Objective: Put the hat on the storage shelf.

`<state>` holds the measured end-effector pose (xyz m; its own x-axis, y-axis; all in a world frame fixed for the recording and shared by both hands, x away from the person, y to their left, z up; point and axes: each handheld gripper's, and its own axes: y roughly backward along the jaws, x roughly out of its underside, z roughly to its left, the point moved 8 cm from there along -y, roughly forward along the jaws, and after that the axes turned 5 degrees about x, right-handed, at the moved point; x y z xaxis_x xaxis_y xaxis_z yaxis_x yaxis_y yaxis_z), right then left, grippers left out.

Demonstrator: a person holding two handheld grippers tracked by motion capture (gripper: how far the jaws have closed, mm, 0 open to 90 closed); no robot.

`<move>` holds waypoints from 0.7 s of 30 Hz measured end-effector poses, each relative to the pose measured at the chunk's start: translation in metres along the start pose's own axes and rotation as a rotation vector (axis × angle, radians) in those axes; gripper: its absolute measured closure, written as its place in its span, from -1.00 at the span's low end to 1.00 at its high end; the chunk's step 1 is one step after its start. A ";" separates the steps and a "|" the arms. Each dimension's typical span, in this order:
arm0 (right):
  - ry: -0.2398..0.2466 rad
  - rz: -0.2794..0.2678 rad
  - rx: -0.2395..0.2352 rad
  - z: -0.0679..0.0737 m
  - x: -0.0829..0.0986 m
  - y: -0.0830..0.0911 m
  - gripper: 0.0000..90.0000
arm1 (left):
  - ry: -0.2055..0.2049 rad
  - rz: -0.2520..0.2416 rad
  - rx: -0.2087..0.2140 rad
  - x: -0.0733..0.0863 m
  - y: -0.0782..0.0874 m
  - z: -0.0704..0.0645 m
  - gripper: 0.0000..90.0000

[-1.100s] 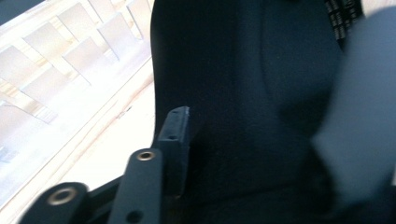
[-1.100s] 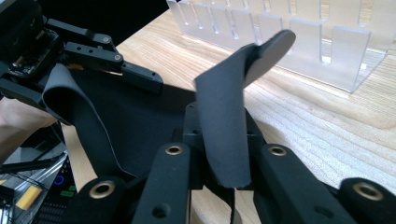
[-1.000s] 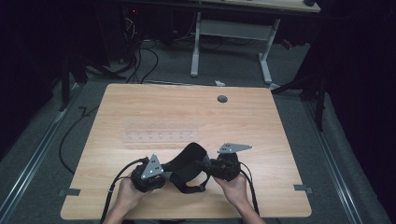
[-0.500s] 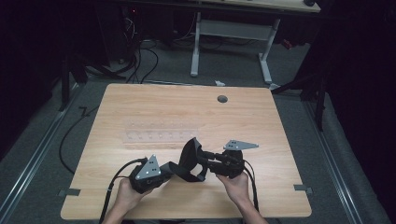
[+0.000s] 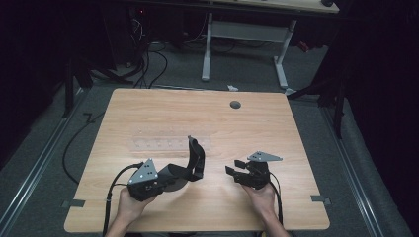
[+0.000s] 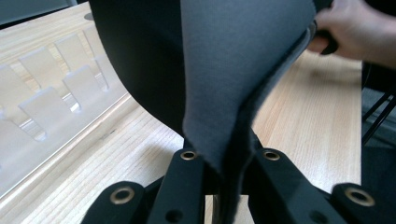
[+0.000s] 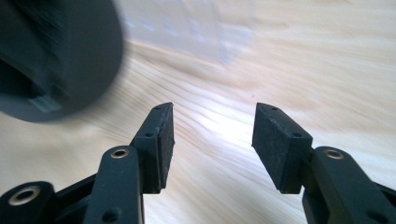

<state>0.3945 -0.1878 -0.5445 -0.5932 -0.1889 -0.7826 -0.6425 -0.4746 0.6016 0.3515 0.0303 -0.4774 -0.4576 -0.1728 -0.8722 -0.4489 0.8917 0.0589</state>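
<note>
Dark room, grey carpet (image 5: 49, 148), white-legged desk (image 5: 247, 34) behind.

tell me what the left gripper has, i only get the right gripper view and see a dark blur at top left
Observer: The left gripper is shut on a dark grey fabric piece, pinched at its lower edge.
Operator: is it lying flat
Observer: No, in the high view the fabric piece stands up off the table and curls over.
Operator: anything past it
Observer: A clear plastic rack lies on the table just beyond it.
</note>
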 end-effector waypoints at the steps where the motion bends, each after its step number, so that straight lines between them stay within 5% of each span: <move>1: -0.005 0.014 0.027 -0.005 0.004 -0.002 0.07 | 0.007 -0.008 -0.001 -0.002 0.001 0.001 0.92; 9: 0.017 0.062 0.187 -0.037 0.022 -0.011 0.01 | 0.050 -0.067 -0.013 -0.019 0.012 0.006 0.92; 21: 0.044 0.081 0.268 -0.049 0.030 -0.016 -0.06 | 0.059 -0.134 -0.060 -0.042 0.028 0.019 0.92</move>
<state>0.4104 -0.2278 -0.5853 -0.6300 -0.2563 -0.7331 -0.7030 -0.2130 0.6786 0.3722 0.0704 -0.4485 -0.4340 -0.3148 -0.8441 -0.5531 0.8327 -0.0261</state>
